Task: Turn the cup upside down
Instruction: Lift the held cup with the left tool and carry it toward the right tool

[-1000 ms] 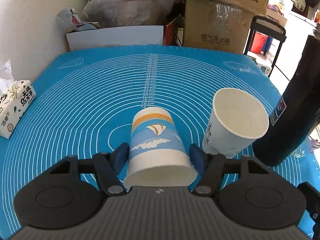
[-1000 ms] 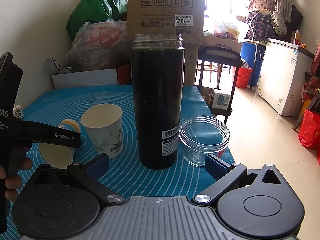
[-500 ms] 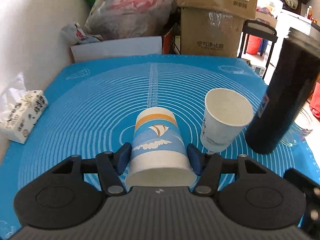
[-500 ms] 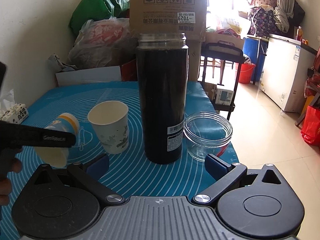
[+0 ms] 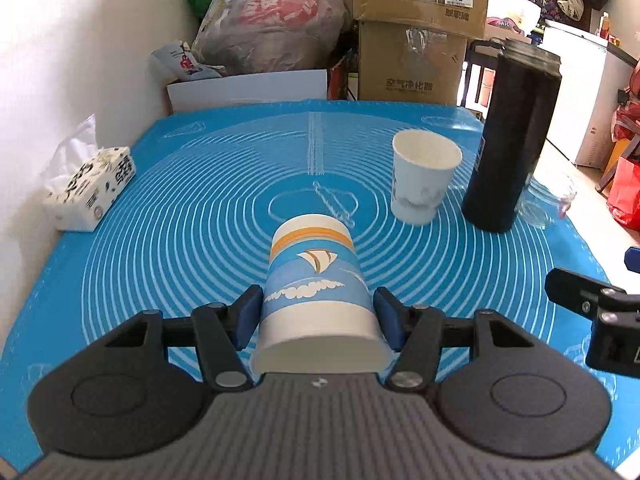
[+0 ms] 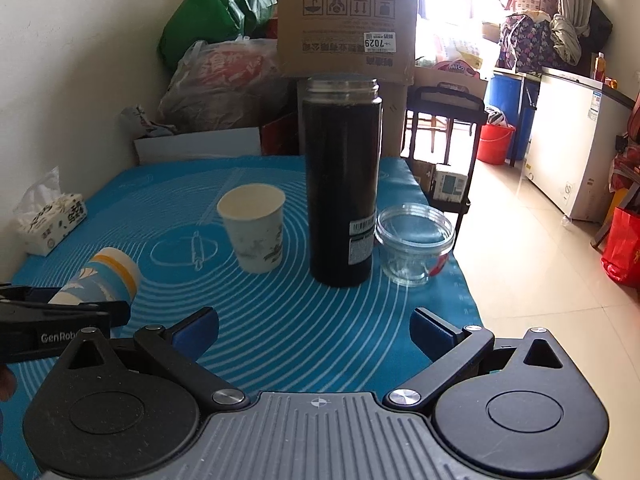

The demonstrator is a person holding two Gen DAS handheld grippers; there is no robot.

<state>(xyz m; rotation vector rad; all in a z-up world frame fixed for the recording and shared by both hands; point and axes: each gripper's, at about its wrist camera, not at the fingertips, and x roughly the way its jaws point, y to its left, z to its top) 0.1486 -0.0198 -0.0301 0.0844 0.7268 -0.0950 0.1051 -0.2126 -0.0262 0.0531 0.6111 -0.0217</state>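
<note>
- Left gripper (image 5: 318, 316) jaws are clamping the sailboat cup (image 5: 316, 284), held above the counter (image 5: 180, 220).
- Cup axis is running straight ahead, base away (mouth facing camera).
- Right gripper (image 6: 314, 330) is idling with jaws spread.

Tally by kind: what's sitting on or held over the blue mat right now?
Paper cups: 2, the sailboat cup held by the left tool, and the white cup standing upright
Black bottle: 1
Glass jar: 1
Tissue pack: 1
Total: 5
</note>
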